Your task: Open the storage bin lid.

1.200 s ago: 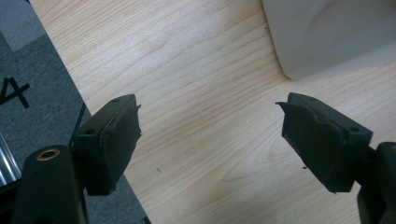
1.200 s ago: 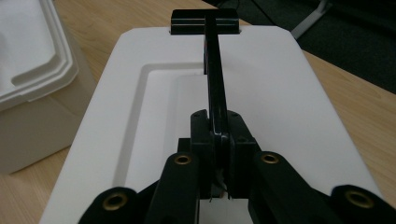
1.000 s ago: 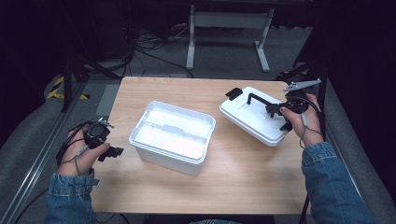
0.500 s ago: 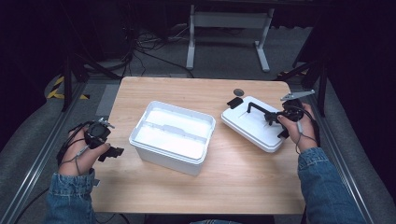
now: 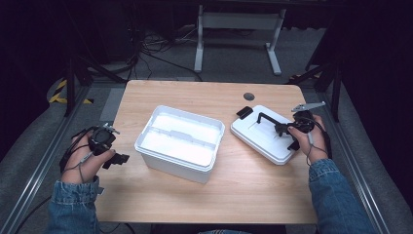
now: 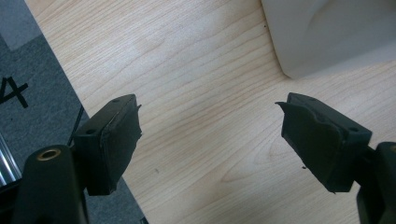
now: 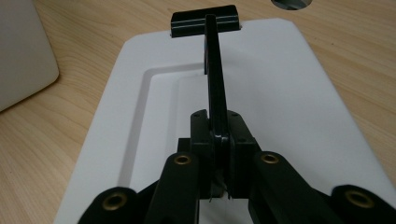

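A white open bin (image 5: 179, 142) stands in the middle of the wooden table (image 5: 195, 195). Its white lid (image 5: 258, 136) lies flat on the table to the right, with a black handle (image 5: 267, 118) on top and a black clip (image 5: 244, 111) at its far edge. My right gripper (image 5: 281, 129) is shut on the lid's handle (image 7: 215, 88), over the lid (image 7: 289, 93). My left gripper (image 5: 117, 160) rests at the table's left edge, open, jaws wide apart over bare wood (image 6: 205, 121), with a corner of the bin (image 6: 336, 32) ahead.
A round cable hole (image 5: 249, 96) is in the table behind the lid. Grey floor (image 5: 29, 161) and a metal rail lie left of the table edge; a white table frame (image 5: 238, 29) stands beyond.
The right gripper has lowered the lid from a tilted hold down flat onto the table at the right. The left gripper has stayed put.
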Action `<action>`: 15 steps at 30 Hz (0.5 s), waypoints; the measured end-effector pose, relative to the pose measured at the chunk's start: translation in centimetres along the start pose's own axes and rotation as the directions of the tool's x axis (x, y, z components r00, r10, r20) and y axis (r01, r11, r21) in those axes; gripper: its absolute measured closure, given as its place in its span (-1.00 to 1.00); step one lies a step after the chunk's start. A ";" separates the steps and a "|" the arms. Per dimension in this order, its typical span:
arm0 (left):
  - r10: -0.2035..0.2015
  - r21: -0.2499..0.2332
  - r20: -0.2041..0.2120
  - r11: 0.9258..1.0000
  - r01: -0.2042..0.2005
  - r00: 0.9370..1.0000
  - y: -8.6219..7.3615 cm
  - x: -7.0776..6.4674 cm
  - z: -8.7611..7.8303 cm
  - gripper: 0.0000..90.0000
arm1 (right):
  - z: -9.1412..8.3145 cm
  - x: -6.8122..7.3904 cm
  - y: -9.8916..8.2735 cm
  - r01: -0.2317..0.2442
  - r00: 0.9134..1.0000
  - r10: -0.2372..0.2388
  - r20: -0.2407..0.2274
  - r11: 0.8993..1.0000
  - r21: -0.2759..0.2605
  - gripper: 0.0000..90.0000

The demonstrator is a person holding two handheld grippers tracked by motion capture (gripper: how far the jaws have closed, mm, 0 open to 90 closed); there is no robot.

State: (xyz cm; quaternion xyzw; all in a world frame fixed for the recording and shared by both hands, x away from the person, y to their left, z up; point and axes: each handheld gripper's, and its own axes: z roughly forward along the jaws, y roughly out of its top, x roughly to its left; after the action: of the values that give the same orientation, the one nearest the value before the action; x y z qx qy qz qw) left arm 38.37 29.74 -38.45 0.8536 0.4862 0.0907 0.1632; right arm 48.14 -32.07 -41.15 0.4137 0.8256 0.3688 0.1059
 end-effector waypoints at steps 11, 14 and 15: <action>0.003 0.004 0.001 1.000 -0.003 1.000 0.1 -0.1 0.1 -0.55 | 0.7 -0.7 -1.5 -0.052 0.998 0.053 -0.029 0.998 0.038 0.88; 0.004 0.002 0.002 1.000 -0.004 1.000 0.1 -0.1 0.1 -0.55 | 0.9 -0.9 -1.9 -0.060 0.998 0.061 -0.028 0.997 0.041 0.88; 0.002 0.004 0.002 1.000 -0.003 1.000 0.1 -0.1 0.1 -0.55 | 1.0 -0.9 -1.9 -0.062 0.998 0.063 -0.028 0.997 0.045 0.87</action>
State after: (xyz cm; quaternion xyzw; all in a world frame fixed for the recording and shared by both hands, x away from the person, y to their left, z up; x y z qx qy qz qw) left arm 38.47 29.56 -38.50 0.8547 0.4852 0.0891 0.1617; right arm 48.01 -33.00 -43.30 0.4362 0.8215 0.3598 0.0733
